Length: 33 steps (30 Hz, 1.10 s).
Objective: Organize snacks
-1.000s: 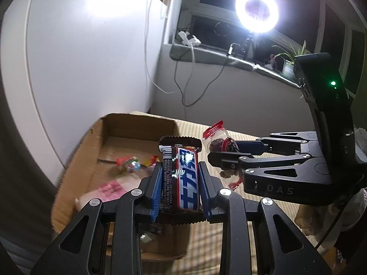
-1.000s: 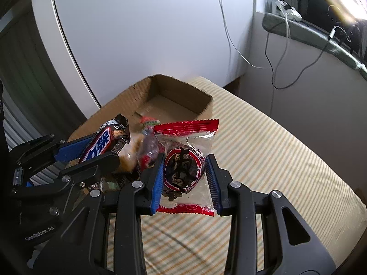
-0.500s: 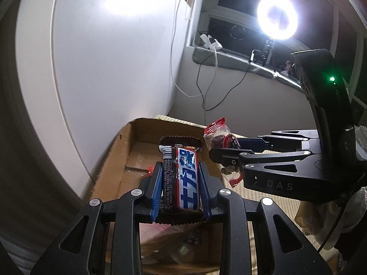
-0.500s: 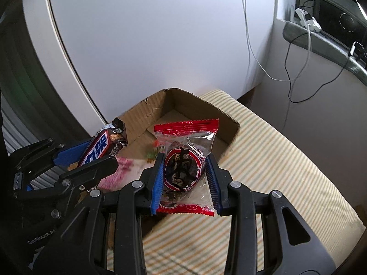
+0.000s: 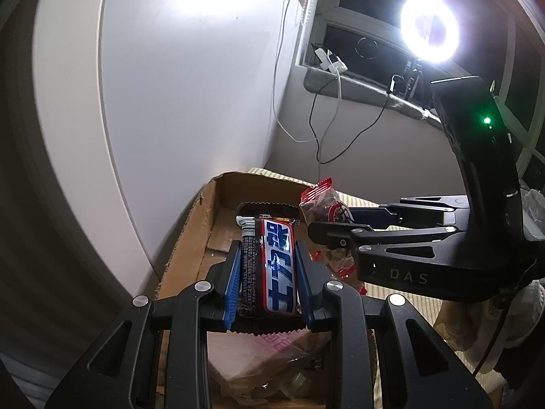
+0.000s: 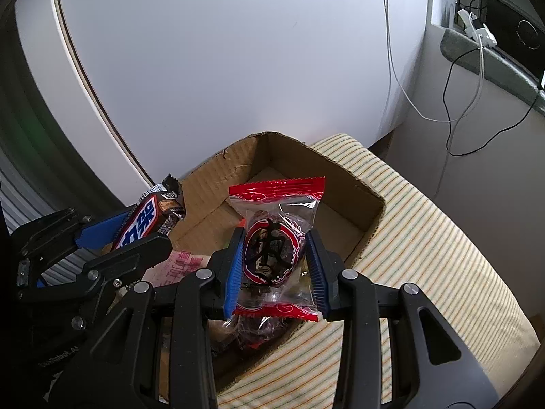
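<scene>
The left gripper [image 5: 267, 269] is angled downward over the near part of an open cardboard box [image 5: 185, 255], its blue pads clamped on the long sides of a chocolate bar [image 5: 269, 266] in a dark wrapper with a blue and white label; the bar stands lengthwise between the fingers, its serrated far end projecting past the fingertips. The right gripper [image 6: 276, 262] is pitched more steeply down over the same cardboard box [image 6: 340, 173], its pads closed narrowly on a clear snack packet [image 6: 274, 248] with red crimped ends and a dark round item inside. The packet is held upright, clear of the box floor. In the right wrist view the left gripper [image 6: 143, 225] sits to the left, just beside the right one, with the chocolate bar [image 6: 150, 218] tilted up toward the far left. The box rests on a striped cloth surface [image 6: 425, 238] and contains a pink packet [image 6: 177, 266] and other wrapped items that cannot be identified. A ring light [image 5: 428, 32] shines at the far right above a window ledge.
</scene>
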Each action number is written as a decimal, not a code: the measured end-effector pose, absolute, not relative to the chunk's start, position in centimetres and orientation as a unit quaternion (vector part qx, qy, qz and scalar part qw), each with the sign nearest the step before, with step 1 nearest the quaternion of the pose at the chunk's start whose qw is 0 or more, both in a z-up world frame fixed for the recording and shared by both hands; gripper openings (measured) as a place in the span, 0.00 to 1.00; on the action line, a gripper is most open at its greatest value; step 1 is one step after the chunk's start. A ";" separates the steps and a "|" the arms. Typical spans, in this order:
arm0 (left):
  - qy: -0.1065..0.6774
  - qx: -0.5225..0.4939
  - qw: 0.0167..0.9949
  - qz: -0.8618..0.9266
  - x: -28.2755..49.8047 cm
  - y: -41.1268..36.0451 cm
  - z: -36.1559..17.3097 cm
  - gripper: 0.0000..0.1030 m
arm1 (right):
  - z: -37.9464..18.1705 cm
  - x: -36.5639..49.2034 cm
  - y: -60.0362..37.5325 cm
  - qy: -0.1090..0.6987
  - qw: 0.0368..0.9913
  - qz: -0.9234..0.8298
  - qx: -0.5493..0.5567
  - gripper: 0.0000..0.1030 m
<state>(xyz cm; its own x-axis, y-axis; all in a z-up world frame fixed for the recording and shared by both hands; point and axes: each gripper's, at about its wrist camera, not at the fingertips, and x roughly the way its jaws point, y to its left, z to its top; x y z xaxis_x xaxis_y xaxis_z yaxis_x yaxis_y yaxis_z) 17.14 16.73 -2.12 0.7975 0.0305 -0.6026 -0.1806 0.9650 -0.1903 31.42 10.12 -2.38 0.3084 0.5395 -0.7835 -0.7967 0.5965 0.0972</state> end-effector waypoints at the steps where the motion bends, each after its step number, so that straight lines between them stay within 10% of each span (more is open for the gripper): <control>1: 0.314 -0.120 0.940 0.057 17.2 16.8 -2.1 0.27 | -2.4 31.4 10.2 0.411 0.793 0.422 -0.156 0.35; 33: 0.298 -0.112 0.944 0.086 14.6 15.4 -0.8 0.63 | -0.9 29.7 7.6 0.388 0.813 0.405 -0.156 0.66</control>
<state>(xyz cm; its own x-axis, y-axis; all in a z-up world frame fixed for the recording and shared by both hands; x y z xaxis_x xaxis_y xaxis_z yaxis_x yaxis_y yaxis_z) 14.55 15.39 -0.84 0.8076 0.0964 -0.5818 -0.2295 0.9602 -0.1595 29.73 7.64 -0.85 0.3710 0.5381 -0.7569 -0.7803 0.6226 0.0602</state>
